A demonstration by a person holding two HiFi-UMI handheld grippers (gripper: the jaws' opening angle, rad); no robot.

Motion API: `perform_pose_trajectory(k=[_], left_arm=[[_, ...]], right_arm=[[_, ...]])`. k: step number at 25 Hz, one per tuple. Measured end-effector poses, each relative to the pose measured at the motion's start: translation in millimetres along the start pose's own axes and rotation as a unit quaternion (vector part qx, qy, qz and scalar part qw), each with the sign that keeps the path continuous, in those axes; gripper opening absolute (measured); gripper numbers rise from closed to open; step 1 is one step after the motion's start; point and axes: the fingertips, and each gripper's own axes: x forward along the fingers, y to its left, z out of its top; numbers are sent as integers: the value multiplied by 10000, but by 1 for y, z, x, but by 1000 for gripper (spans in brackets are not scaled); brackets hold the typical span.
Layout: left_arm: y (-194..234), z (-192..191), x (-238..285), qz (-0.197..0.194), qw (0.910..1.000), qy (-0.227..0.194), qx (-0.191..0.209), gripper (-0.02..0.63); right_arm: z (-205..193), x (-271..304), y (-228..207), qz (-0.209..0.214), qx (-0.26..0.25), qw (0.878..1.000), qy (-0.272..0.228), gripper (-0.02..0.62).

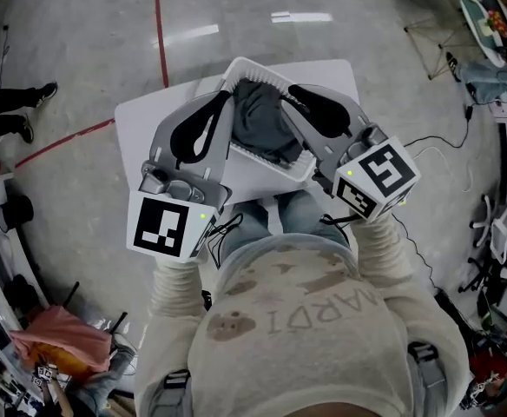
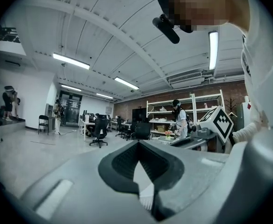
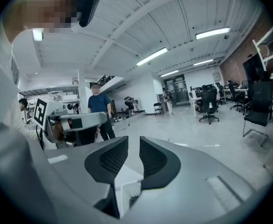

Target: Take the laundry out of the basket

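Laundry (image 1: pixel 266 120): dark grey cloth, soft, crumpled into one heap, filling a white slatted plastic basket (image 1: pixel 252 69) on a white tabletop (image 1: pixel 141 115). The heap lies just ahead of and below both tongs, in the gap between them, with its long axis running away from the person along the basket. Left tongs (image 1: pixel 214 111) sit at the heap's left edge, right tongs (image 1: pixel 310 101) at its right edge, and neither is clearly nearer. Left tongs (image 2: pixel 136 146): ribbed black pads meet at the tips, with only a wedge of gap behind them and nothing held. Right tongs (image 3: pixel 133 146): pads stand a narrow slit apart, also empty, with white mesh showing below them. Judgement: no grasp begun; either tongs would need to widen and dip inward and down to bite a fold of cloth
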Motion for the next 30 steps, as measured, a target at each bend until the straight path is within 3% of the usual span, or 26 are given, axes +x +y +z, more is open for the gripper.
perform_pose_trajectory(k=[4,15,23,30], left_arm=[[7,-17,13,93,9999,105,-16,2],[34,-78,36,-107,9986,495,-128,2],[82,-142,45,-192,9967,735,-293,2],[84,-191,55,-521,9943,867,-351,2]], right_arm=[[-31,21,-21,121,40,9991,410,117],[-133,76,-46,300,47,9874,1550,167],[-229,132,-42,440,28,9709,2355,217],[-303,152,-39,557,-120,9567,2855,275]])
